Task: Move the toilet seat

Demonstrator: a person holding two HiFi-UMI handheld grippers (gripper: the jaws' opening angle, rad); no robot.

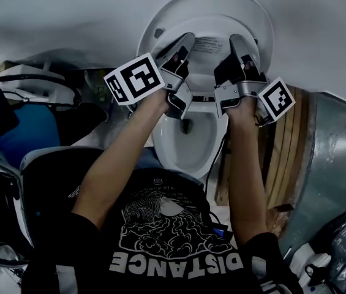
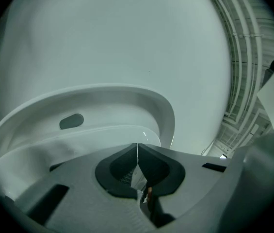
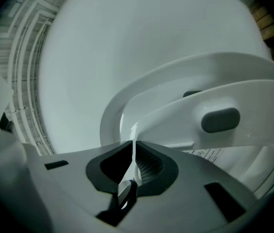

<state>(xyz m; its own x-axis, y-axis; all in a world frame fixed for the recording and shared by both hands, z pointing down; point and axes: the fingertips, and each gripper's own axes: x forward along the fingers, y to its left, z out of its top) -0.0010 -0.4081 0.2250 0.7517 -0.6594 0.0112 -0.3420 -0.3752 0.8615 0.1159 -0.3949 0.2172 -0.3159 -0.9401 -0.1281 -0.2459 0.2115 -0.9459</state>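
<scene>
The white toilet seat point(image 1: 155, 34) stands raised, nearly upright against the lid, above the open bowl point(image 1: 188, 149). My left gripper point(image 1: 186, 39) reaches level onto the seat's left side; its jaws are closed to a thin line with a sliver of white rim between the pads point(image 2: 137, 152). My right gripper point(image 1: 237, 40) is at the seat's right side, shut on the thin white edge of the seat point(image 3: 134, 148). A grey rubber bumper point(image 2: 71, 121) shows on the seat's underside, and another bumper point(image 3: 219, 120) shows in the right gripper view. A printed label point(image 1: 207, 41) lies between the two grippers.
A blue container point(image 1: 29, 133) and cluttered white items sit left of the toilet. Wooden boards point(image 1: 283, 158) and a large silver cylinder point(image 1: 335, 164) stand close on the right. Tiled wall point(image 2: 246, 57) lies behind the seat. White bottles point(image 1: 316, 268) are at lower right.
</scene>
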